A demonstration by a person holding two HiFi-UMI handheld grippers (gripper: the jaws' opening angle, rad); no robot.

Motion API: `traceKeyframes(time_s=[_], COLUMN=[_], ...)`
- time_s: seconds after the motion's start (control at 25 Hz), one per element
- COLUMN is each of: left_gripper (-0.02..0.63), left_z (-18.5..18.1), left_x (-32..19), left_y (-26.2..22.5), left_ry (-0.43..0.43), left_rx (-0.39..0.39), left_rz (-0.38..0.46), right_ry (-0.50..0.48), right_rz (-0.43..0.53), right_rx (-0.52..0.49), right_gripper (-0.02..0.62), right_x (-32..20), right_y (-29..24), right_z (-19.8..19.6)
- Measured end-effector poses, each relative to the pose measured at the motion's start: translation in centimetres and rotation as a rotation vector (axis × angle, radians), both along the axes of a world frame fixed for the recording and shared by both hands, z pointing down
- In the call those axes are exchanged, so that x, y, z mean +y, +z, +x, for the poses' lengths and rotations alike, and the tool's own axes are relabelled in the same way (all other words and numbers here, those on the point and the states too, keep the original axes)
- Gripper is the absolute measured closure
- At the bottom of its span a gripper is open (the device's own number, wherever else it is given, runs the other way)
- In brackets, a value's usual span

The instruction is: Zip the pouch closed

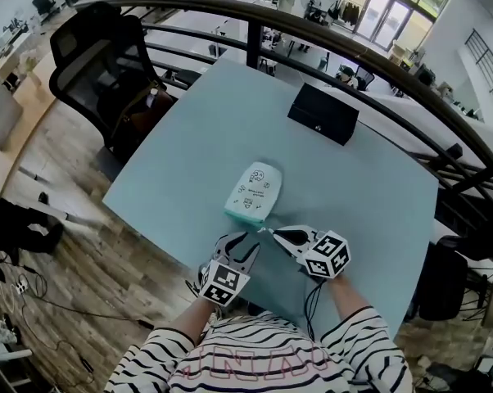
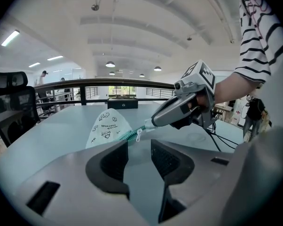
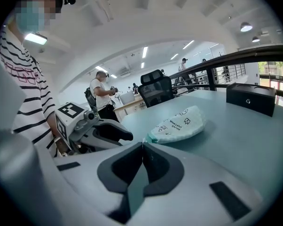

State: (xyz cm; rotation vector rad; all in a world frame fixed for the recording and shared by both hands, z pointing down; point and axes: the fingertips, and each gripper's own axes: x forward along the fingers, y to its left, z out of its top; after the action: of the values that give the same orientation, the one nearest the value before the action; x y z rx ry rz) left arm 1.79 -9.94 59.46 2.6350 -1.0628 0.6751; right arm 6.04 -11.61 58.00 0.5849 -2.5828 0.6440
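- Left gripper (image 2: 139, 150): jaws apart, empty, at the near edge of the pale blue-grey table (image 1: 361, 195).
- Right gripper (image 1: 273, 233): jaws pinched on the zip end of the white, teal-edged fabric pouch (image 1: 255, 188); the pinched part is tiny and unclear.
- Beyond: open surface, then a black rectangular box (image 1: 323, 113).

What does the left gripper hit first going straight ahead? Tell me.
Probably the zipper end of the pouch, which the shut right gripper pinches just beyond the open jaws of the left gripper. It tilts downward, so the table could come first; depth is unclear.
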Motion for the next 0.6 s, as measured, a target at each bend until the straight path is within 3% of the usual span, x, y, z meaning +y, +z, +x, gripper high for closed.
traceKeyframes(time_s=[0.6], left_gripper=[0.484], left_z=[2.0], left_x=[1.9], left_y=[0.5], left_ry=[0.081], left_rx=[0.011], left_rz=[-0.016], right_ry=[0.008], right_rz=[0.000], right_rx=[0.054], right_gripper=[0.566], right_x=[4.3], right_y=[-1.0], right_z=[-0.6])
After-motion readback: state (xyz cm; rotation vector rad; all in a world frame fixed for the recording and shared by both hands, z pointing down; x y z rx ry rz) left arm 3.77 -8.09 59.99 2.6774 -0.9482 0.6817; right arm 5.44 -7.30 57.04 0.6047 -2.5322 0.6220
